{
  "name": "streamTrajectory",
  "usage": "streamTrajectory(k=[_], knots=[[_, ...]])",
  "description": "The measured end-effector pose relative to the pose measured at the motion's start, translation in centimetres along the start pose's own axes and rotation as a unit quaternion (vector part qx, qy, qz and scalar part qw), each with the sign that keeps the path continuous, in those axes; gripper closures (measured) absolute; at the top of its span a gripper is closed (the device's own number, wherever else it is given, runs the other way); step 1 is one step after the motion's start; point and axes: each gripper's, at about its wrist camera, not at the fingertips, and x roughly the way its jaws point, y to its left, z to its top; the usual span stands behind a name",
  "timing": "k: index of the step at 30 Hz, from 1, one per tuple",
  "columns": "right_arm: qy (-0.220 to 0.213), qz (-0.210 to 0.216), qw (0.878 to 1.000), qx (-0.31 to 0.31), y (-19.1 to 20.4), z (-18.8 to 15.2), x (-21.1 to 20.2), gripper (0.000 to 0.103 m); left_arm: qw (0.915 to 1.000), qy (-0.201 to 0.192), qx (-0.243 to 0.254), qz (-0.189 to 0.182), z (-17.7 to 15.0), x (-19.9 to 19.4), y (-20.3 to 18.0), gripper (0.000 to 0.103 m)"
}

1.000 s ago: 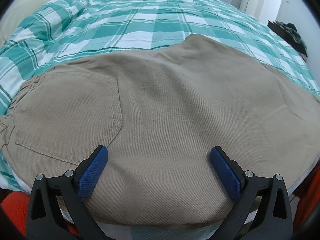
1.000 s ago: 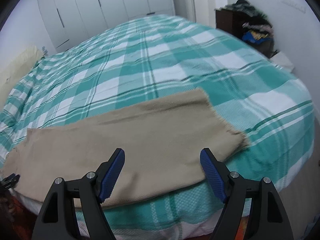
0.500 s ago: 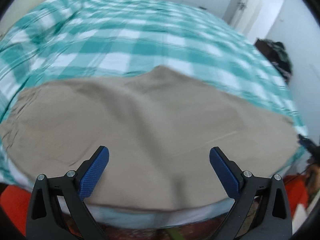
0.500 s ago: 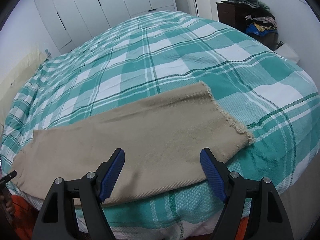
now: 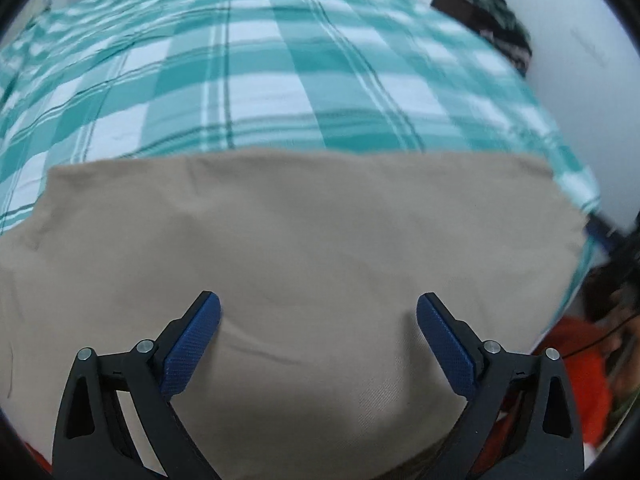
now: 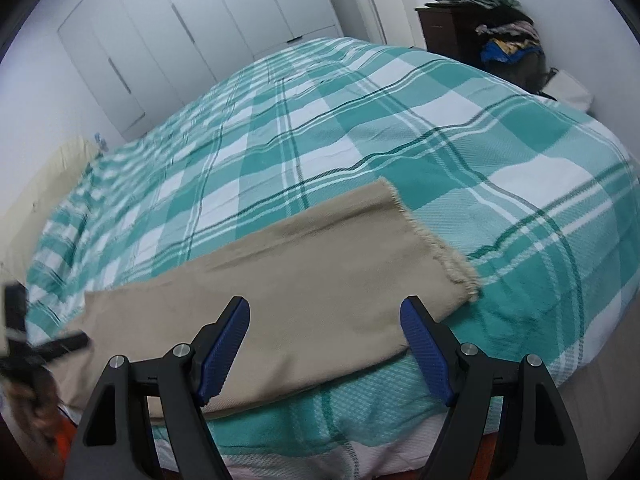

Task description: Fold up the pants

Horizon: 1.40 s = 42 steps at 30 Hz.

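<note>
Tan pants [image 5: 304, 240] lie flat along the near edge of a bed with a teal and white checked cover [image 5: 260, 88]. My left gripper [image 5: 318, 320] is open and empty, hovering just above the middle of the leg fabric. In the right wrist view the pants [image 6: 304, 280] end in a frayed hem [image 6: 436, 248] at the right. My right gripper [image 6: 325, 326] is open and empty, over the near edge of the leg close to the hem. The waist end is out of view.
The bed cover [image 6: 400, 120] stretches far behind the pants. White wardrobe doors [image 6: 200, 28] line the back wall. A dark dresser piled with clothes [image 6: 492, 36] stands at the right. Orange fabric [image 5: 572, 368] shows below the bed edge.
My left gripper has swept right along the pants, from the back pocket area to the plain leg. The right gripper has shifted slightly and stays near the hem. Both stayed open.
</note>
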Motion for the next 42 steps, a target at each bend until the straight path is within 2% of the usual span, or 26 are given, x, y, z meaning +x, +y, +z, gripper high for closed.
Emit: streamTrajectory(k=[4,13,20,23,25,28,30,33,36,40,42], knots=[[-0.006,0.004,1.000,0.019,-1.1,-0.1,-0.6,0.026,0.9999,0.001,0.002,0.011,-1.2,0.2,-0.3,0.005],[-0.017,0.017,0.996,0.087,-3.9,-0.3,-1.4,0.026,0.9999,0.002,0.006,0.016,-1.5,0.2,-1.0,0.005],[-0.022,0.017,0.995,0.098,-4.2,-0.3,-1.6,0.026,0.9998,0.002,0.019,0.010,-2.1,-0.1,-1.1,0.005],[-0.010,0.064,0.983,0.173,-6.4,-0.4,-1.6,0.026,0.9999,0.007,0.014,0.002,-1.9,-0.1,-0.9,0.005],[-0.002,0.121,0.963,0.242,-8.0,-1.1,-2.0,0.026,0.9999,0.006,0.013,0.003,-2.0,0.0,-1.0,0.005],[0.021,0.190,0.941,0.278,-8.2,-2.0,-2.2,0.026,0.9999,0.004,0.014,0.005,-2.1,-0.1,-1.4,0.005],[0.042,0.210,0.938,0.274,-7.5,-2.2,-2.2,0.026,0.9999,0.004,0.014,-0.005,-2.4,-0.5,-1.9,0.005],[0.051,0.207,0.940,0.265,-7.1,-1.7,-2.2,0.026,0.9992,0.004,0.034,-0.019,-3.0,-1.1,-3.2,0.005],[0.054,0.195,0.946,0.255,-7.0,-0.9,-1.8,0.026,0.9971,0.006,0.076,0.007,-3.5,-0.7,-5.0,0.005],[0.112,0.173,0.946,0.249,-6.6,-0.3,1.0,0.026,0.9976,0.013,0.068,0.006,-3.4,-0.3,-4.8,0.004],[0.123,0.161,0.950,0.236,-6.2,0.3,2.1,0.026,0.9976,0.014,0.068,0.008,-3.4,-0.2,-4.9,0.004]])
